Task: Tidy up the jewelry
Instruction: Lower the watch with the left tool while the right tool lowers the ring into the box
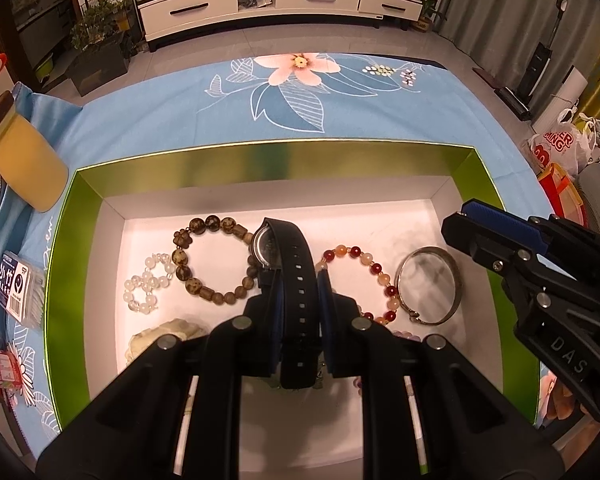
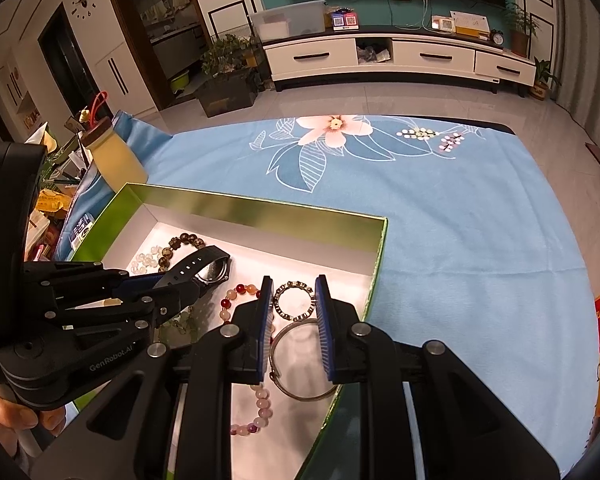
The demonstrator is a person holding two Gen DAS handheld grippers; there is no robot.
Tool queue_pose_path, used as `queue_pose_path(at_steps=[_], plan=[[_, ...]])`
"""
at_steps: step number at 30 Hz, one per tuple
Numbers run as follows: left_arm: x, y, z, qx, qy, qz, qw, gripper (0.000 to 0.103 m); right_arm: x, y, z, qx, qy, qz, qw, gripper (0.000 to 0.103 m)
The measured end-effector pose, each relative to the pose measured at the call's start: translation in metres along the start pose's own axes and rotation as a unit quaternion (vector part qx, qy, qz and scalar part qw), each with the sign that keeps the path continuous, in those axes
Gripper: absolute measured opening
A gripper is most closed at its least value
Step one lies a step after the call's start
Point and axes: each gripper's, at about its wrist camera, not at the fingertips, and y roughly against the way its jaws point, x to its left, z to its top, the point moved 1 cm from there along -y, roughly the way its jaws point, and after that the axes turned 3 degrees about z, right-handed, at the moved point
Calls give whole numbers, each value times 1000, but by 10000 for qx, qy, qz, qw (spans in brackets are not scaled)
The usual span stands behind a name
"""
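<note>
A green box [image 1: 72, 216] with a white floor stands on the counter [image 1: 172, 120], which is covered by a blue cloth with a flower print. Outside the box, at its far left corner, stands a yellow jar [image 1: 24, 164] with a dark lid.

Inside the box, from left to right, lie a white bead bracelet [image 1: 146, 284], then a brown bead bracelet [image 1: 204, 260] just beside it, then a red and cream bead bracelet [image 1: 370, 276], and at the right a plain metal bangle [image 1: 428, 284]. The right wrist view shows also a small patterned ring bracelet [image 2: 294, 300] near the bangle and a pale pink bead bracelet [image 2: 258, 412] closer to the camera.

The left claw [image 1: 298, 320] is closed on the strap of a black watch [image 1: 288, 264] and holds it above the floor of the box, between the brown and the red bracelets. The right claw [image 2: 292, 328] is open and holds nothing; it hangs over the right end of the box, above the bangle.
</note>
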Motion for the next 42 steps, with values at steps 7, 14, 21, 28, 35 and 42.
queue_pose_path(at_steps=[7, 14, 21, 28, 35, 42], plan=[[0, -2, -1, 52, 1, 22, 10000, 16, 2, -2, 2, 56, 29, -1, 10000, 21], [1, -4, -1, 88, 1, 37, 10000, 16, 2, -2, 3, 85, 36, -24, 10000, 21], [1, -4, -1, 97, -4, 52, 9999, 16, 2, -4, 3, 126, 40, -65, 9999, 21], [1, -6, 0, 121, -14, 68, 9999, 16, 3, -6, 5, 163, 38, -90, 9998, 21], [2, -6, -1, 139, -21, 81, 9999, 16, 4, -7, 6, 167, 27, -91, 9998, 21], [3, -7, -1, 152, -10, 89, 9998, 16, 4, -7, 6, 166, 32, -97, 9998, 21]])
